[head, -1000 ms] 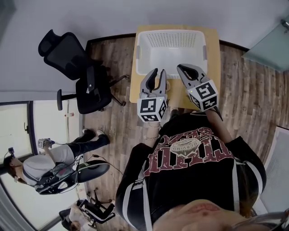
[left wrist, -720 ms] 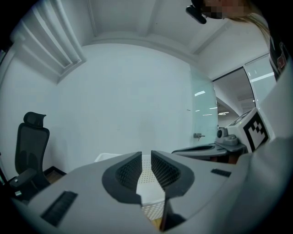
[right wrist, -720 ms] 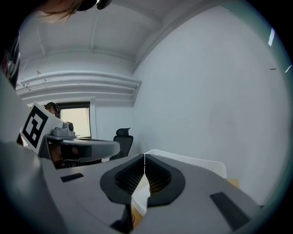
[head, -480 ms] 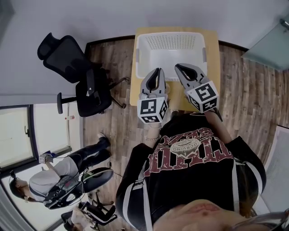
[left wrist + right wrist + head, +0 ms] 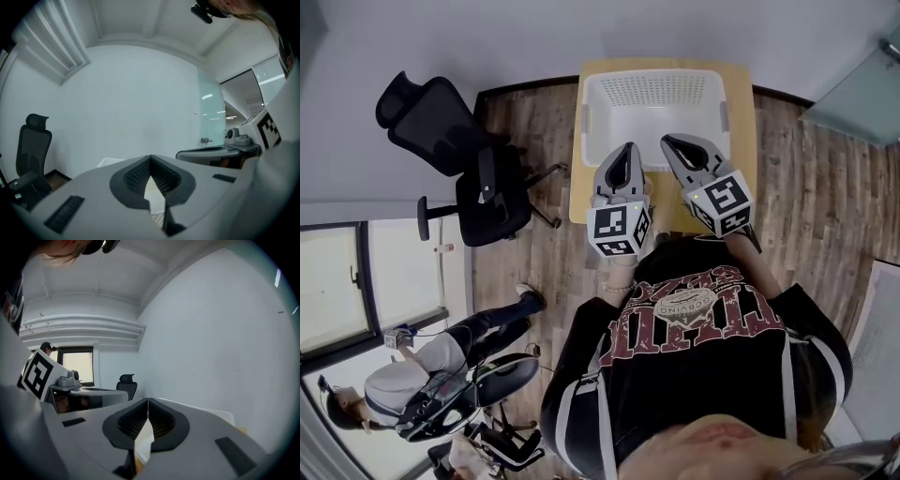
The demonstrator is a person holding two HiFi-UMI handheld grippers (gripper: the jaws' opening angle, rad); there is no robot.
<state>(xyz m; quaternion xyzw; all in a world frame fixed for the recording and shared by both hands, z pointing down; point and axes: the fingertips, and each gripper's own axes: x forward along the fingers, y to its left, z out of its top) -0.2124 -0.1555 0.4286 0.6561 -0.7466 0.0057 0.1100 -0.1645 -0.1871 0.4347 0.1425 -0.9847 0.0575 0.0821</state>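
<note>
A person holds the left gripper (image 5: 623,150) and right gripper (image 5: 668,141) side by side, each with its tongs pressed together on nothing, over the near rim of an empty white basket (image 5: 654,77) at twelve o'clock on a small wooden table (image 5: 745,150). The level, paired hold reads as a ready stance above the basket; a black office chair (image 5: 450,150) stands well apart at nine o'clock
</note>
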